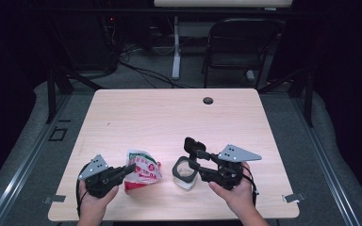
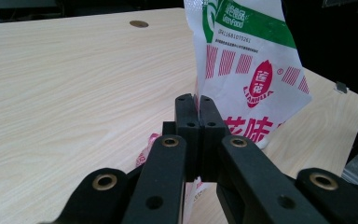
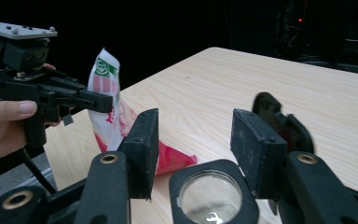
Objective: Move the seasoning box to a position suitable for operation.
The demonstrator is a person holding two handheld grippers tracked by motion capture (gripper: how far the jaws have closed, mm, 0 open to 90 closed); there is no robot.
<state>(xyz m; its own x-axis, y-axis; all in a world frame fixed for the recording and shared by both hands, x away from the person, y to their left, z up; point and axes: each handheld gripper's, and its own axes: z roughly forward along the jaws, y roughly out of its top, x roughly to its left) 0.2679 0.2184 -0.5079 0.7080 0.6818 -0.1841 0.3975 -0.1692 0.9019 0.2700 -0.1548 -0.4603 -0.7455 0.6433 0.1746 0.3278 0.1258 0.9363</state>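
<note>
Worktop [image 1: 169,113] of pale wood, and both hands are in play at its near edge. Over on the left, the left gripper [image 2: 193,100] has its jaws pinched tight on the snack bag [image 2: 247,70], clamping the white, green and red packet by its edge so it stands upright, its lower end resting on the wood. From the high view that bag [image 1: 142,170] sits just ahead of the left gripper [image 1: 127,168], near the front of the worktop, left of centre.

Across to the right: the right gripper [image 1: 192,153] is up above the glass jar [image 1: 185,172], jaws standing wide with nothing between them, not touching anything. The right gripper view looks straight down past those parted jaws [image 3: 193,140] into the jar's open mouth [image 3: 209,198], a clear container with a dark rim, standing upright on the wood. A black lid-like piece [image 3: 279,121] shows behind the far jaw; how it sits I can't make out.

Bag and jar are near each other, apart, with a strip of bare wood between them.
</note>
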